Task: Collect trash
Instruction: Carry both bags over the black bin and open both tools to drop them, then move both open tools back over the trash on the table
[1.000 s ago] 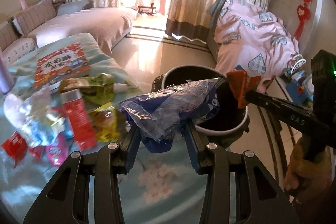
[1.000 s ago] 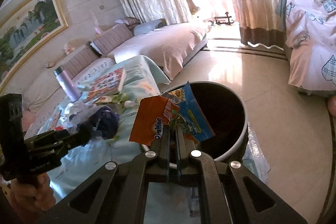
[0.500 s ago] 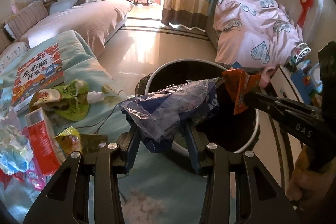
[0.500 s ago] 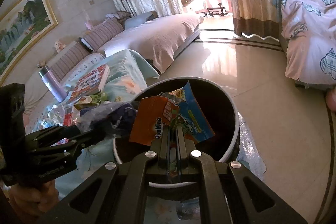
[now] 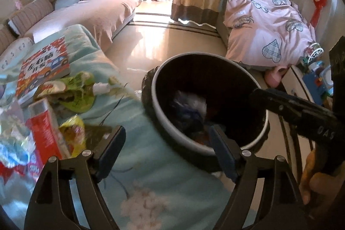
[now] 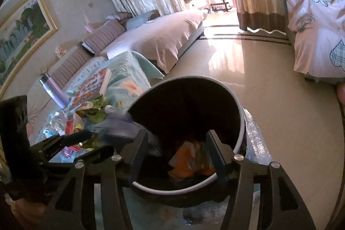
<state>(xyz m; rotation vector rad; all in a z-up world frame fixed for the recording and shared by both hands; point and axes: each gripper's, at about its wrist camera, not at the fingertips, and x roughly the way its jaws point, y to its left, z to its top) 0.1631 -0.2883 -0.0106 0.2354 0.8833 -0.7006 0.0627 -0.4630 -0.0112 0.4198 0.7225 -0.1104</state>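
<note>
Both loads dropped into the bin [image 5: 207, 100].
My left jaws [image 5: 167, 146] and right jaws [image 6: 174, 153] have just been opening, nothing between them (wrappers falling); next, the red box [image 5: 46, 128] at nine o'clock.

Black bin [image 5: 163, 120], orange wrapper [image 6: 189, 163], floral turquoise tablecloth [image 5: 151, 191].

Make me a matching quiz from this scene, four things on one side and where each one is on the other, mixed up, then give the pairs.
Things:
1. orange wrapper
2. picture book
3. purple bottle
4. pink quilt

Places:
A. piled beyond the bin, by the curtain
B. inside the bin
C. lying flat on the teal cloth
D. upright beside the book

Pairs: 1-B, 2-C, 3-D, 4-A
</note>
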